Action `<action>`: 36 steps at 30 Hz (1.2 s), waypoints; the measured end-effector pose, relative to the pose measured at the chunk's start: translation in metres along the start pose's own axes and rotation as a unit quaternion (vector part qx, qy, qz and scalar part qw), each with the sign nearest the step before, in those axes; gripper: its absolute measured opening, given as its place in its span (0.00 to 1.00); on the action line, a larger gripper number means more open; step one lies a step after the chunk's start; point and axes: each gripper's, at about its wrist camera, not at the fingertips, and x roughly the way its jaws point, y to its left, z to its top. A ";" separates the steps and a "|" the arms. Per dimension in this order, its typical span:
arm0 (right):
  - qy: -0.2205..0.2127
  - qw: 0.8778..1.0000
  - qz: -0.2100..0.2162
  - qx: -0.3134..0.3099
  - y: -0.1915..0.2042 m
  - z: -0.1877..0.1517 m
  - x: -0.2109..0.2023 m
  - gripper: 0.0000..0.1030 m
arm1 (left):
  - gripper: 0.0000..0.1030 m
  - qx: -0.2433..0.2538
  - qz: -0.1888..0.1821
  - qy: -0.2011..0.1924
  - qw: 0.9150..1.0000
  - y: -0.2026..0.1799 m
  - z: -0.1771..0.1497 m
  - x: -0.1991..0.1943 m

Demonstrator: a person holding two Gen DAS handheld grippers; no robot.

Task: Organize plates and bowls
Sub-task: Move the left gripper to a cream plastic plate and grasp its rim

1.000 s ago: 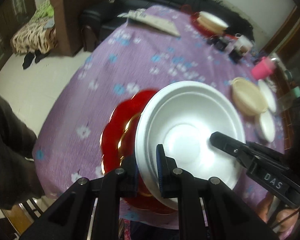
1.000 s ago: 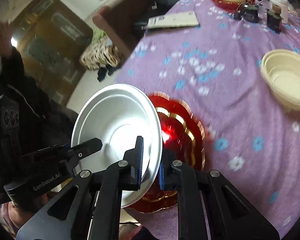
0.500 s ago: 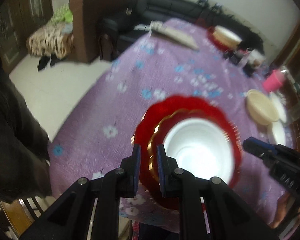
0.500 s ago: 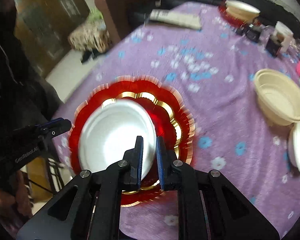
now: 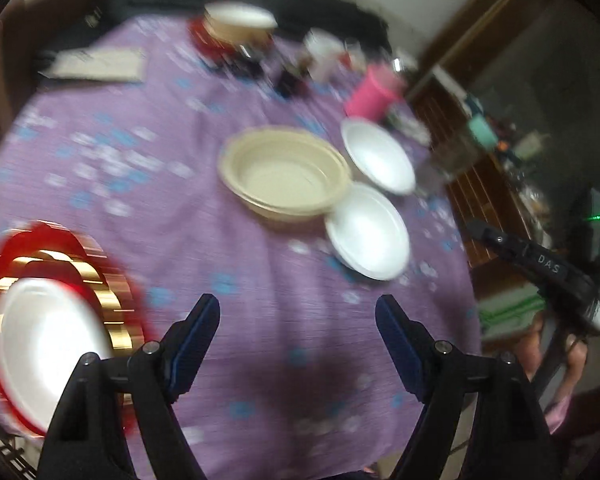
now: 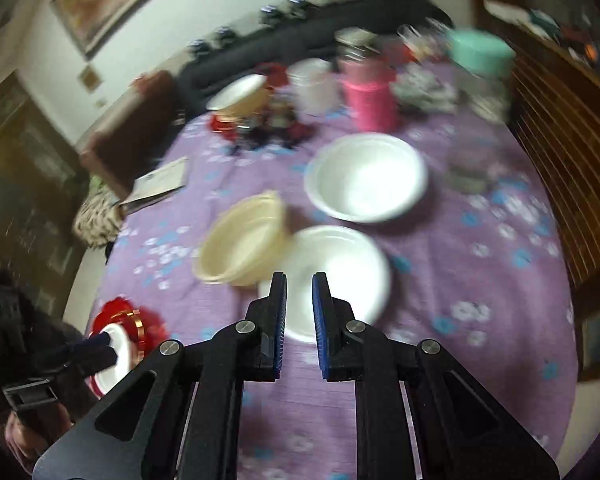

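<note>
A white bowl [image 5: 40,340] rests in the red, gold-rimmed plate [image 5: 116,308] at the table's near left, also seen in the right wrist view as white bowl [image 6: 118,340] on red plate [image 6: 152,326]. My left gripper [image 5: 298,312] hovers over bare purple cloth, its jaws opening wide with nothing between them. My right gripper [image 6: 299,284] is shut and empty, above the near white bowl [image 6: 340,276]. A cream bowl [image 6: 244,240] sits to the left of it, and a second white bowl [image 6: 366,176] lies beyond it.
The purple floral tablecloth [image 5: 140,160] covers a round table. A pink cup [image 5: 374,92], jars, a booklet [image 5: 96,66] and a far stack of a cream bowl on a red plate [image 5: 236,24] stand at the back. A wooden chair [image 6: 560,152] flanks the right edge.
Both grippers let go of the white bowl, which now sits in the red plate. Both swung right toward the cream and white bowls. The left jaws have spread apart.
</note>
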 end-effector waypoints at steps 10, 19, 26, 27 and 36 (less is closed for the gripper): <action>0.074 0.991 0.079 0.082 -0.045 0.013 0.077 0.12 | 0.78 -0.145 -0.005 0.042 0.988 0.034 0.036 0.066; 0.110 0.989 0.085 0.049 0.034 0.060 0.150 0.12 | 0.78 -0.215 0.043 0.015 0.976 0.082 0.080 0.070; 0.136 0.990 0.023 0.043 0.039 0.072 0.186 0.12 | 0.78 -0.222 0.032 0.064 0.972 0.087 0.095 0.107; 0.135 0.990 0.025 0.042 0.039 0.072 0.185 0.12 | 0.78 -0.224 0.025 0.067 0.972 0.088 0.094 0.109; 0.122 0.992 -0.010 0.017 0.038 0.077 0.182 0.12 | 0.78 -0.213 0.026 0.070 0.974 0.089 0.101 0.111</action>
